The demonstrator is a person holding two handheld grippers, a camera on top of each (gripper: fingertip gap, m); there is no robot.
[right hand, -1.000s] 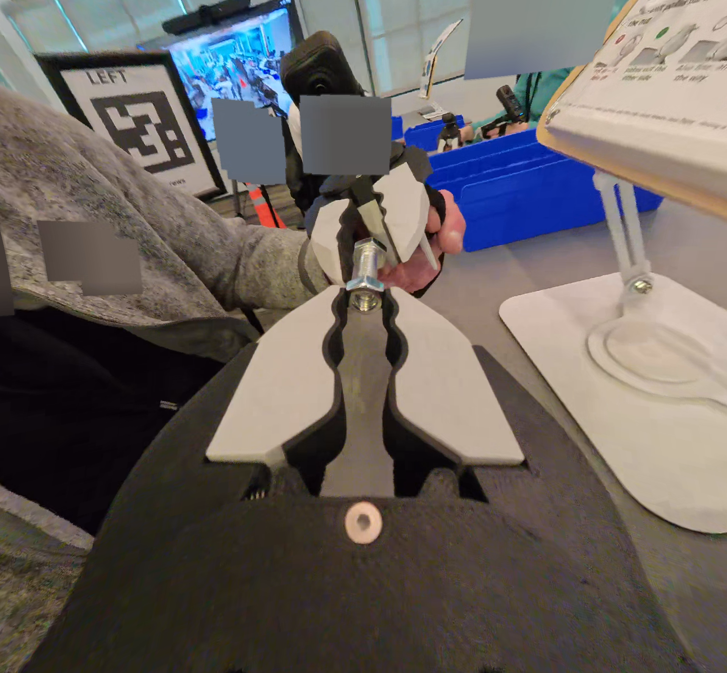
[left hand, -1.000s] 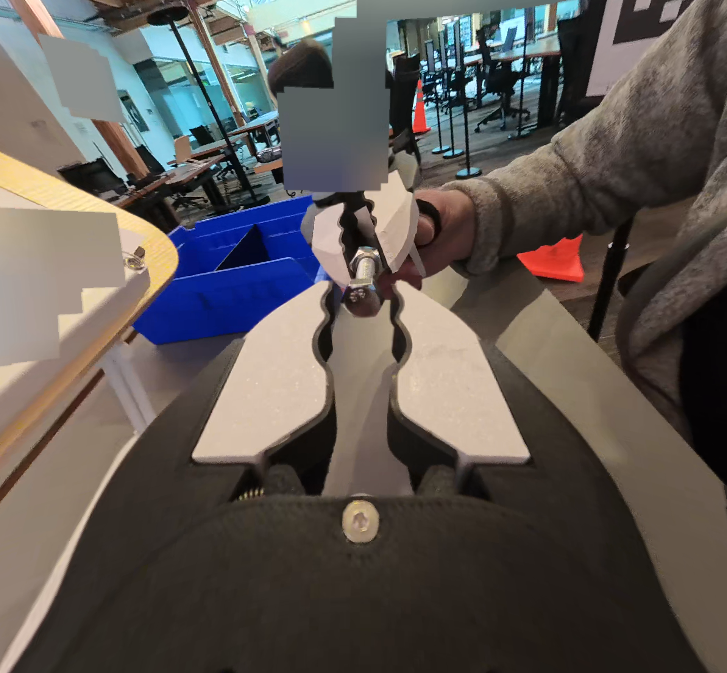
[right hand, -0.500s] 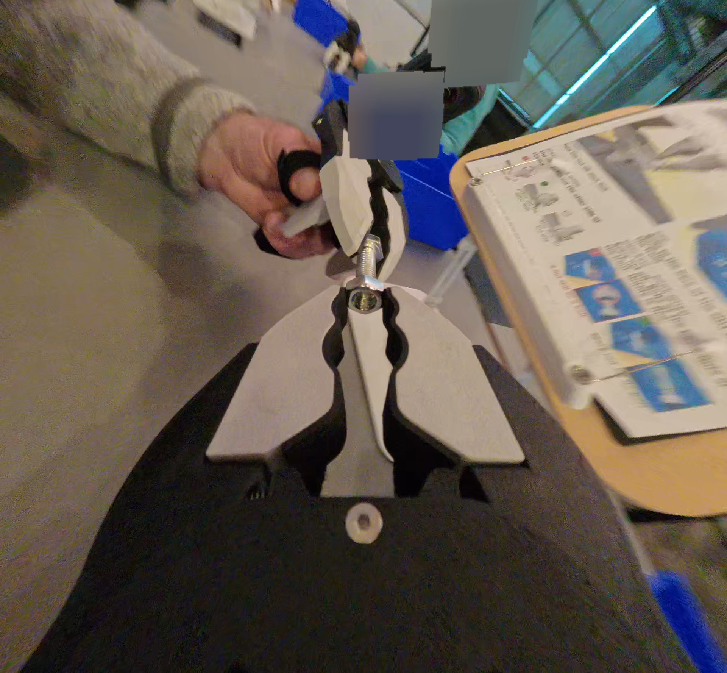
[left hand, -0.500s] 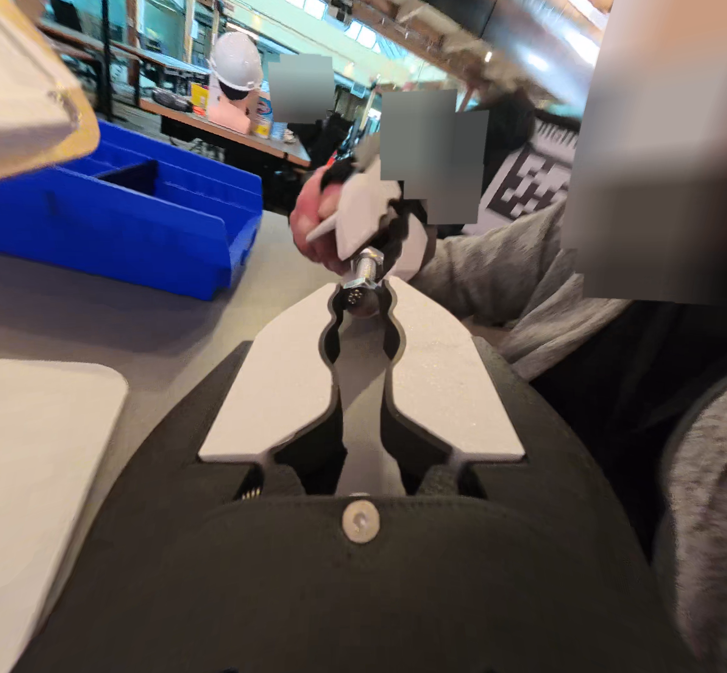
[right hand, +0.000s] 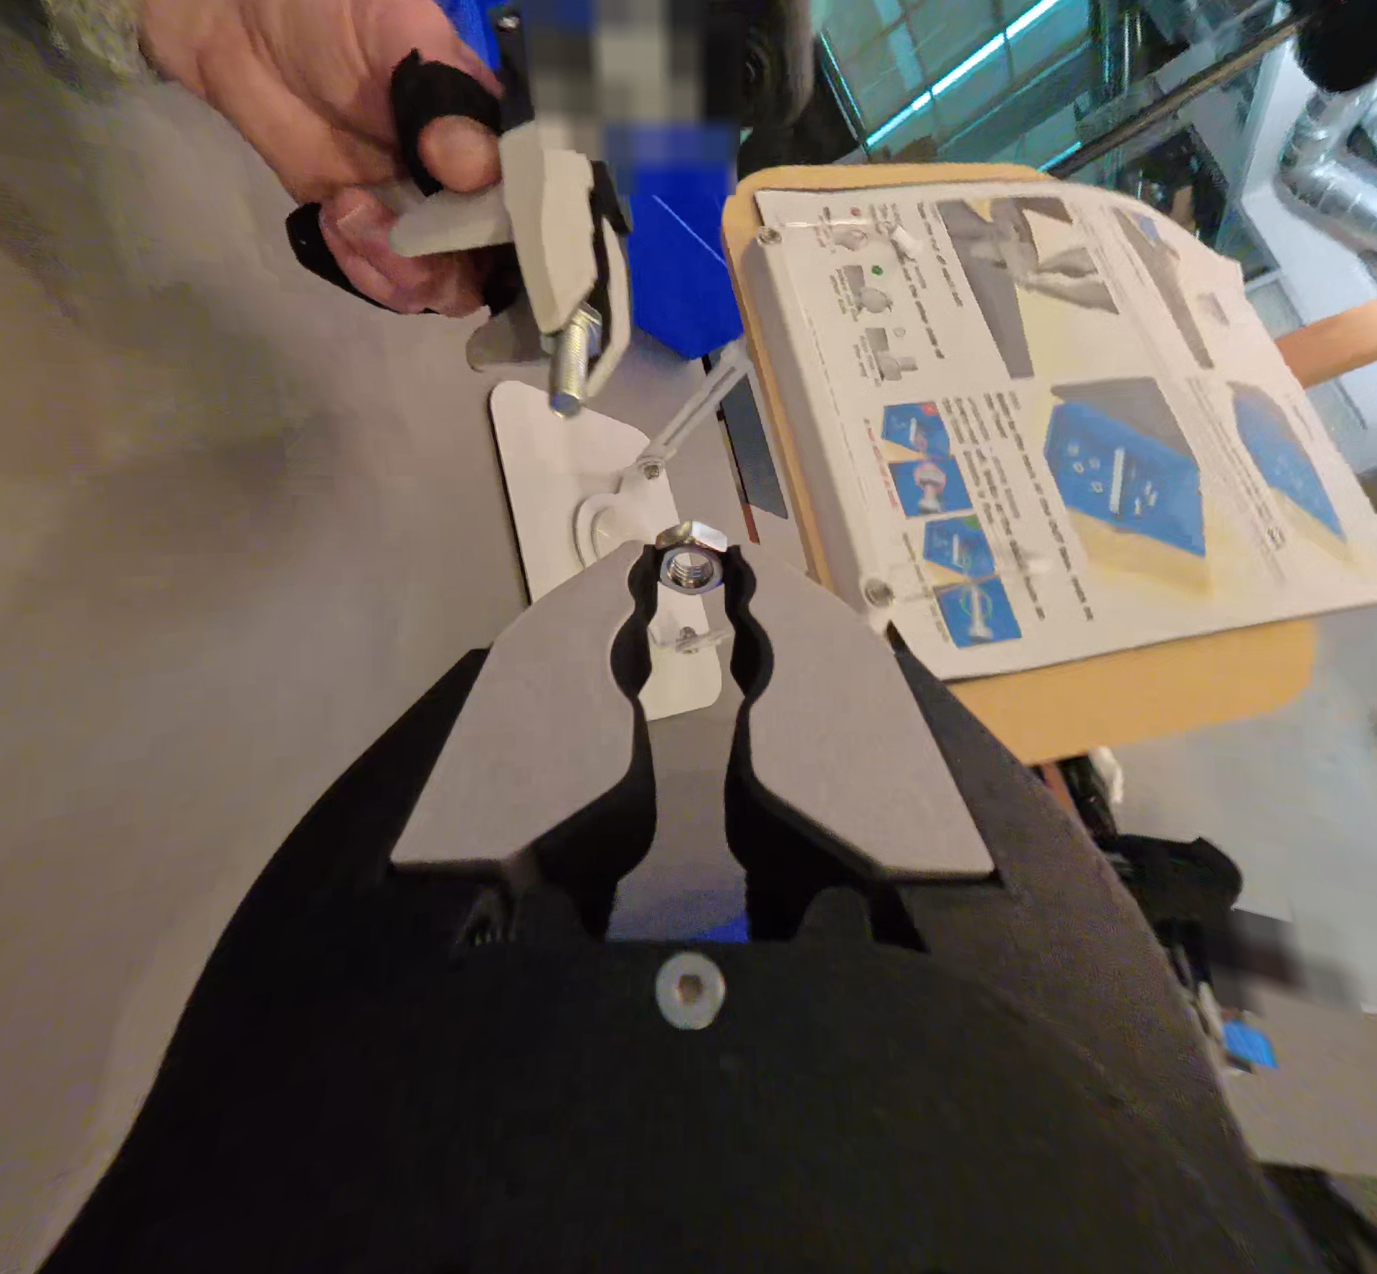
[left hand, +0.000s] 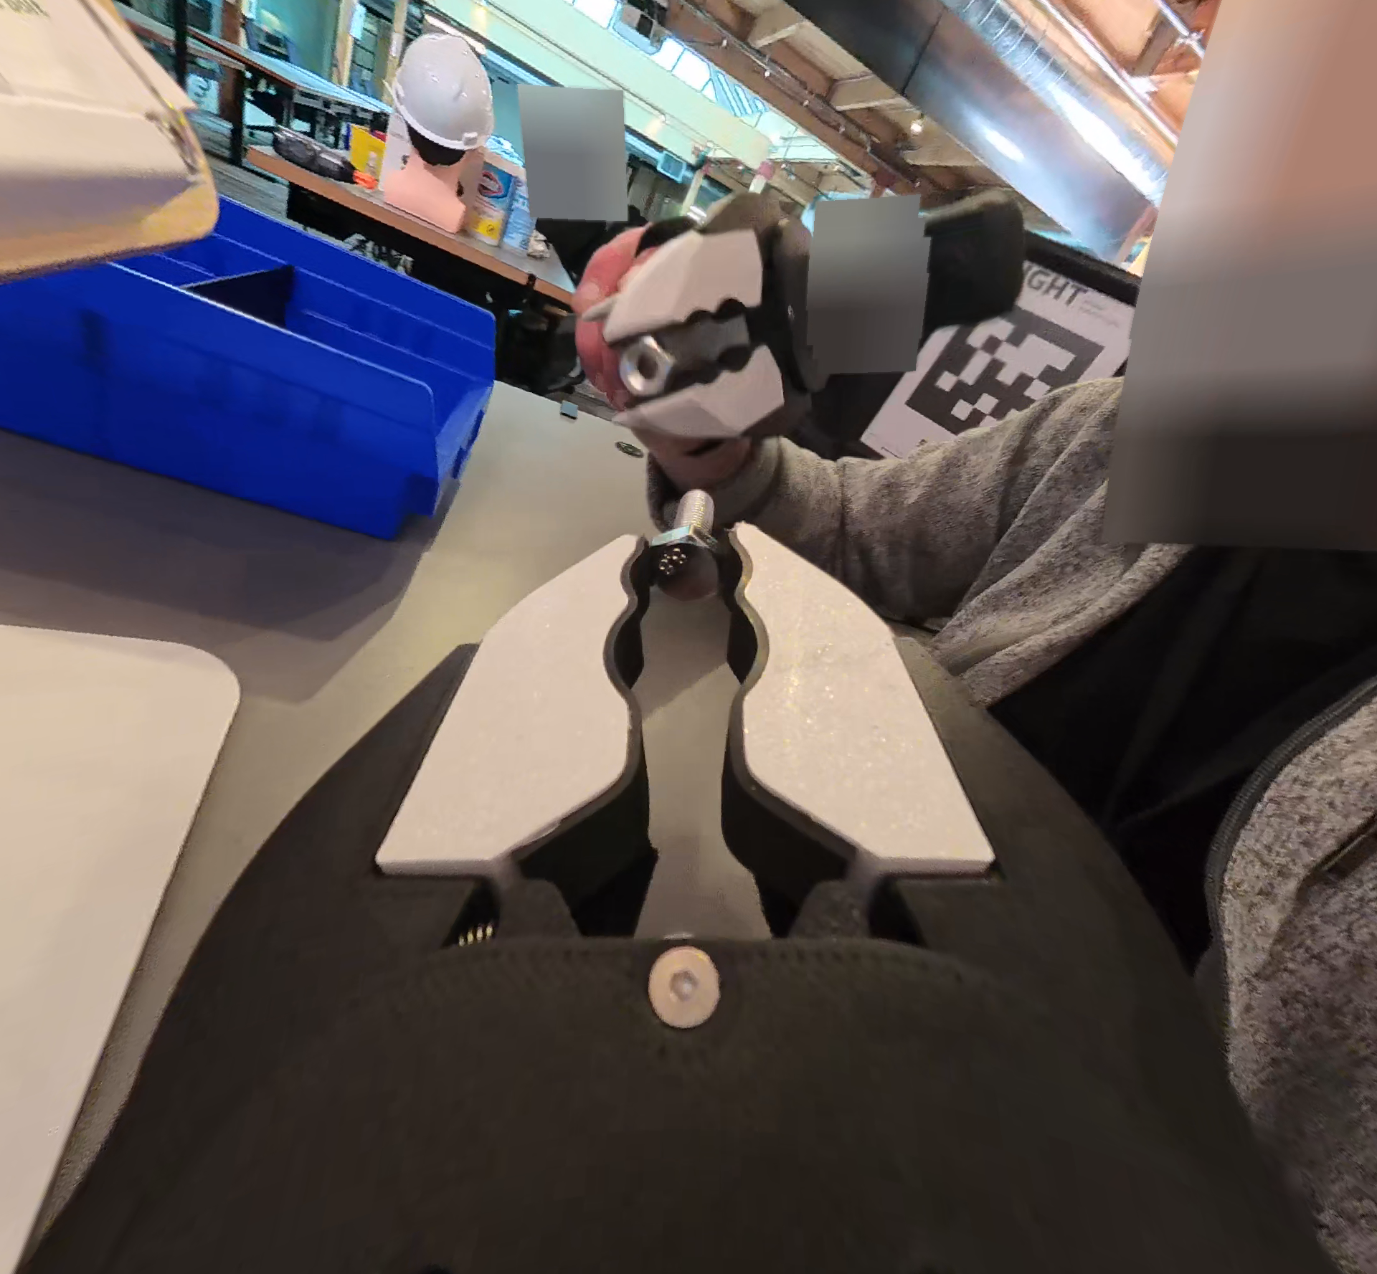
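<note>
The left claw is clenched on a silver bolt: its two pads press on the hex head, and the threaded shank points forward, away from the claw, toward the grey sleeve beyond. From the right wrist view the same bolt shows sticking out of the left claw, held by a hand with black finger straps.

The right claw is clenched on a silver hex nut, the pads pressing on its sides and the threaded hole facing the camera. In the left wrist view that nut sits between the fingertips of the right claw, which is raised above the grey desk.

Bolt and nut are apart, each held in the air over the desk. A blue bin stands on the desk to the left. A white stand base lies under the nut, and it carries a tilted wooden board with an instruction sheet just to the right.
</note>
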